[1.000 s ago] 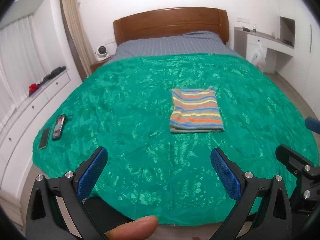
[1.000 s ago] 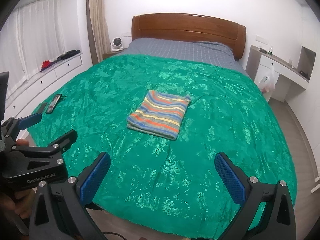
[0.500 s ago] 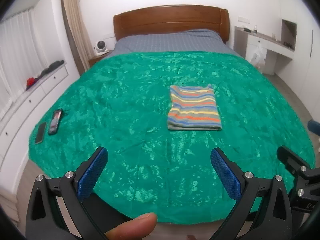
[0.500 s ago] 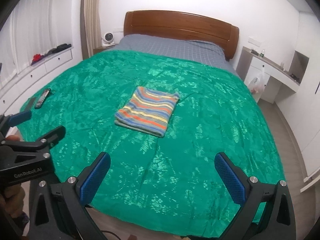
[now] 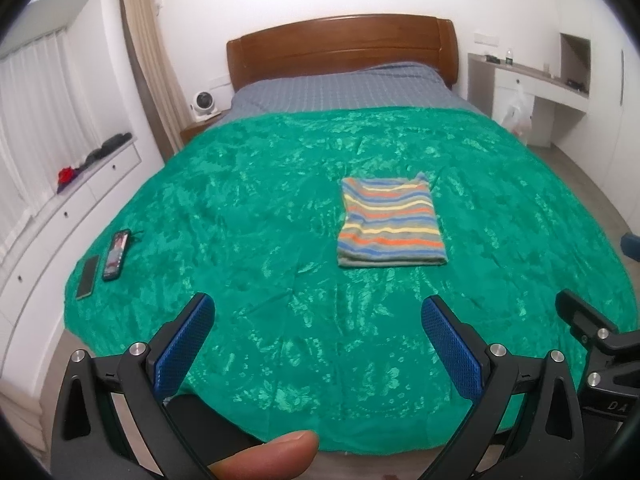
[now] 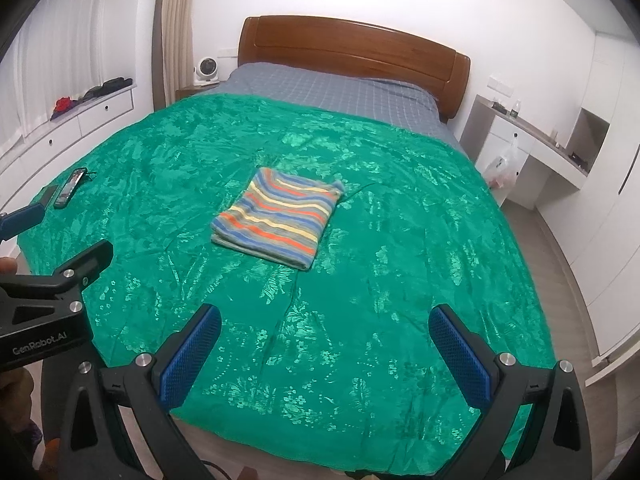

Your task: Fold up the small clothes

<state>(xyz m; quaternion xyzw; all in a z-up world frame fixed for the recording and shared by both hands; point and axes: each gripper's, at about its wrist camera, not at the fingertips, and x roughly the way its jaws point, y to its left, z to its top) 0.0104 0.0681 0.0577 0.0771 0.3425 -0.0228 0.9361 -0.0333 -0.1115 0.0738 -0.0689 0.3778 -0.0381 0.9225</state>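
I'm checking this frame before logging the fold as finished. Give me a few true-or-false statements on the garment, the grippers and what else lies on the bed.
1. The striped garment lies folded on the green bedspread. True.
2. The left gripper is shut on the garment. False: it is open, clear of the cloth.
3. The right gripper is open and holds nothing. True.
4. Two phones lie on top of the garment. False: they lie apart from it, near the bedspread's left edge.

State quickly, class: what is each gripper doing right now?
Left gripper: open, holding nothing.
Right gripper: open, holding nothing.
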